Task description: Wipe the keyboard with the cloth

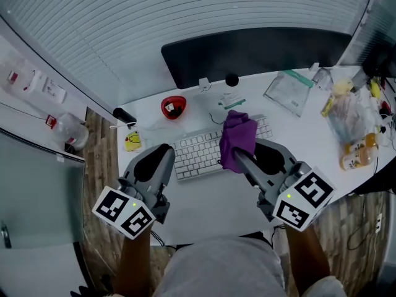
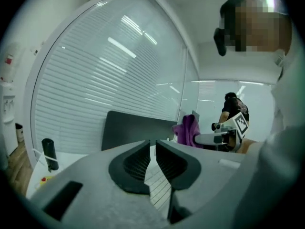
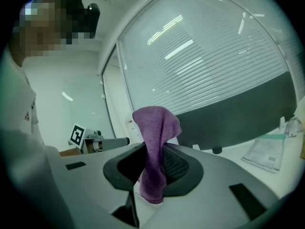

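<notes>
Purple cloth (image 3: 153, 142) hangs clamped in the right claw (image 3: 155, 165), over the right part of the white keyboard (image 1: 197, 154), which lies mid-way along the white desk (image 1: 216, 200). The left claw (image 2: 152, 162) stands nearly together, with a thin slit between its pads and nothing in it. A dark monitor (image 1: 253, 51) lines the desk's far edge. Slatted blinds (image 1: 154, 17), seemingly behind glass, fill the wall beyond.

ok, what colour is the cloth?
The cloth is plain purple, no pattern; it shows best in the right gripper view.
</notes>
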